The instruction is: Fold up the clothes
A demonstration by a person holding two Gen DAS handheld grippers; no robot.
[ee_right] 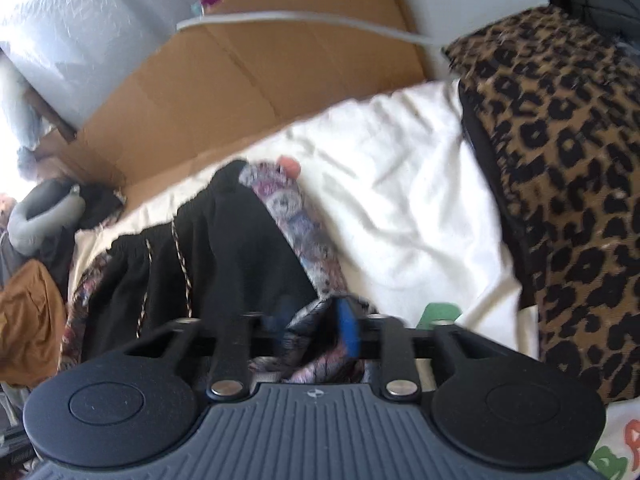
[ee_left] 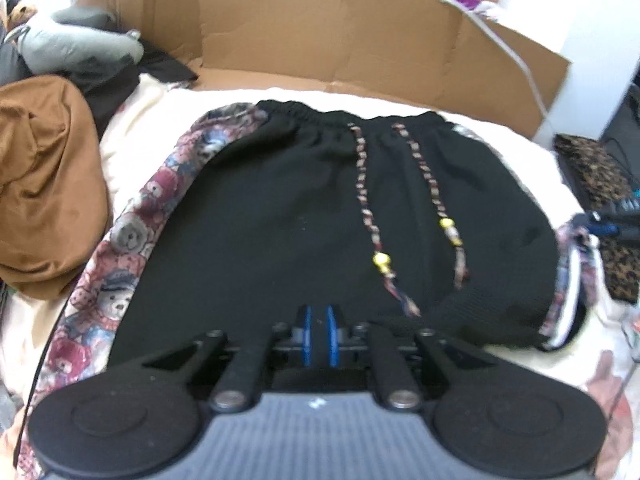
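Lying flat on white bedding (ee_left: pixel 132 128), black shorts (ee_left: pixel 312 200), 2 beaded drawstrings (ee_left: pixel 416 196)

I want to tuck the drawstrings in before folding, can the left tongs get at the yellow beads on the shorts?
Probably yes. The left tongs sit over the black shorts, and the yellow beads lie exposed just ahead with nothing covering them. The jaws are nearly shut, so they'd need opening.

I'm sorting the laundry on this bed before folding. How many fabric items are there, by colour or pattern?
Black shorts with teddy-bear side panels: 1
Brown garment: 1
Leopard-print fabric: 1
Grey neck pillow: 1
Total: 4
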